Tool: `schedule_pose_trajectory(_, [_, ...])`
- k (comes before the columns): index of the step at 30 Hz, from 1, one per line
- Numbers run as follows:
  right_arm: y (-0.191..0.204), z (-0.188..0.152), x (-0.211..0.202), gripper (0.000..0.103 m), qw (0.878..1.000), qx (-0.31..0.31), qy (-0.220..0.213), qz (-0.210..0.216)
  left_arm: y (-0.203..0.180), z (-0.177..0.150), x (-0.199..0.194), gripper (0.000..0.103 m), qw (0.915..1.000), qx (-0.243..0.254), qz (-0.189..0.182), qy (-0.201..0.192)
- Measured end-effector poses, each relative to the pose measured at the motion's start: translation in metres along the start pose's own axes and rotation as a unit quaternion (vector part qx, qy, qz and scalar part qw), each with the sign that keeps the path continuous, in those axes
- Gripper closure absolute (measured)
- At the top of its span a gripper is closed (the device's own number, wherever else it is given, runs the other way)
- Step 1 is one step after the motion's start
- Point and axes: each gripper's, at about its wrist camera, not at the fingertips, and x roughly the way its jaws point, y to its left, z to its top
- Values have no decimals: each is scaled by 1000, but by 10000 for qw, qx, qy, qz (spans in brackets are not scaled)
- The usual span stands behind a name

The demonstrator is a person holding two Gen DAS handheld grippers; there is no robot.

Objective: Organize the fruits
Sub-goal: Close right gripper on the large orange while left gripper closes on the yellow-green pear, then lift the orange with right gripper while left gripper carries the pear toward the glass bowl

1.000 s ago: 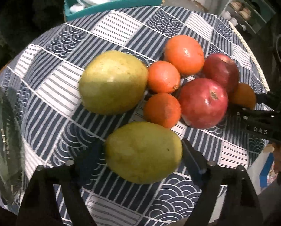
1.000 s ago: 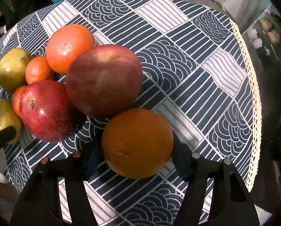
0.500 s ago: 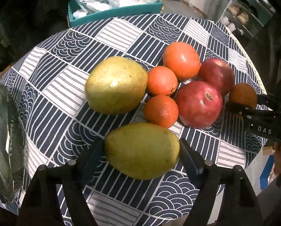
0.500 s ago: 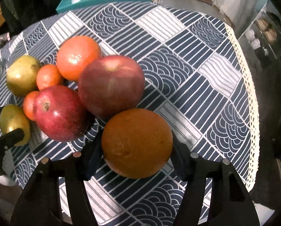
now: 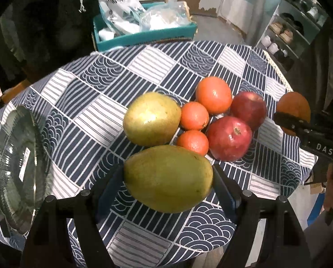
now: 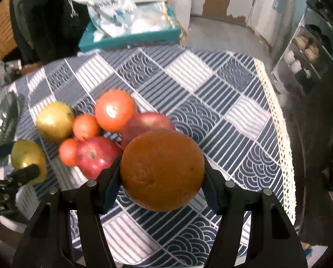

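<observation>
Your left gripper (image 5: pixel 168 185) clamps one of two mangoes (image 5: pixel 168 178); your right gripper (image 6: pixel 162 178) clamps one orange (image 6: pixel 162 170) (both beside the cluster): two apples (image 5: pixel 229 138), three oranges.

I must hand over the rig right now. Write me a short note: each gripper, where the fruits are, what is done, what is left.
Left gripper: shut on a green mango, above the cloth.
Right gripper: shut on an orange, also lifted.
On the table: second mango, three oranges, two red apples, clustered.
Glass plate: at the left edge, no fruit seen on it.
Done: two fruits picked.
Left: place them, then sort the others.
</observation>
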Motion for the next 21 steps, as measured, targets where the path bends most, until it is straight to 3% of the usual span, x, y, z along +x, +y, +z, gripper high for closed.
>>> schedule_pose_trajectory(5, [9, 11, -21, 39, 9992, -48, -405, 0, -2, 4, -18, 22, 9992, 129, 192, -331])
schedule_pose_trajectory(21, [34, 31, -87, 39, 9900, -159, -1390, 174, 35, 16, -88, 22, 9927, -423, 110, -1122])
